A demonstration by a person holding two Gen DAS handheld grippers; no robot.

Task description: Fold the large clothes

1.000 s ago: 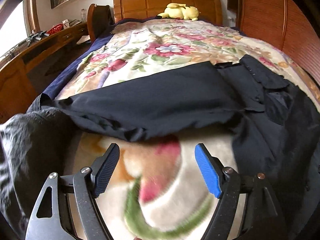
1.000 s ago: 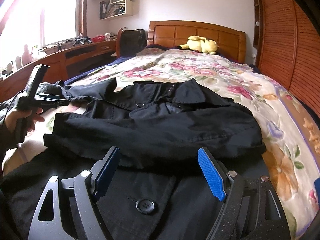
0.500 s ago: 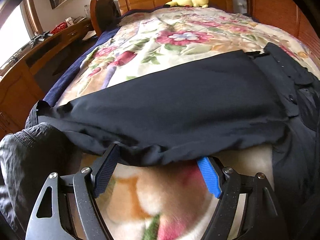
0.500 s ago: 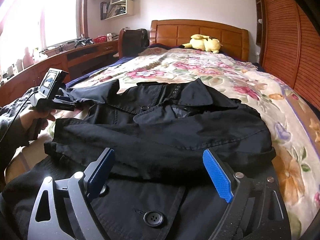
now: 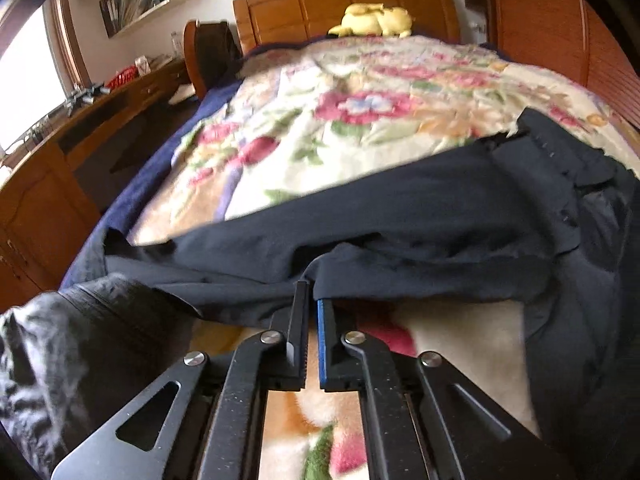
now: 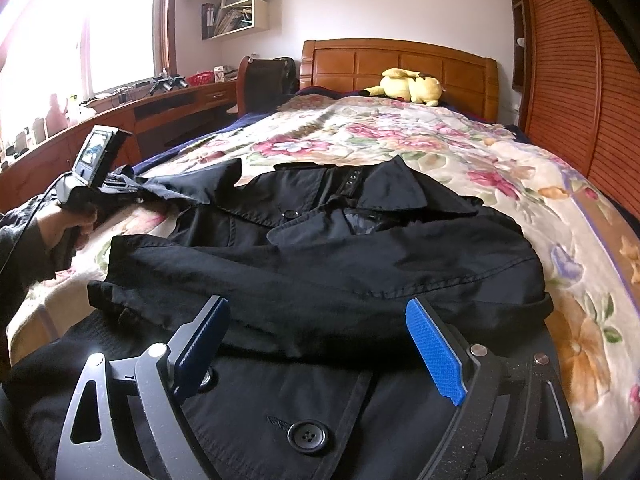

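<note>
A large black button-front coat [image 6: 320, 240] lies on the floral bed, collar toward the headboard, its right sleeve folded across the chest. Its left sleeve [image 5: 380, 216] stretches out to the left. My left gripper [image 5: 313, 300] is shut on the near edge of that sleeve; it also shows at the far left of the right wrist view [image 6: 120, 190], held by a hand. My right gripper [image 6: 316, 336] is open and empty, hovering over the coat's lower front just short of the folded sleeve, near a black button [image 6: 308, 437].
The floral bedspread [image 6: 420, 140] covers the bed, with a yellow plush toy [image 6: 408, 86] at the wooden headboard [image 6: 400, 60]. A wooden desk [image 6: 168, 112] and a chair [image 6: 264, 76] stand to the left. A slatted wooden wall [image 6: 568, 80] runs along the right.
My left gripper moved forward to the sleeve's edge and closed on it. My right gripper stayed open and shifted slightly forward over the coat.
</note>
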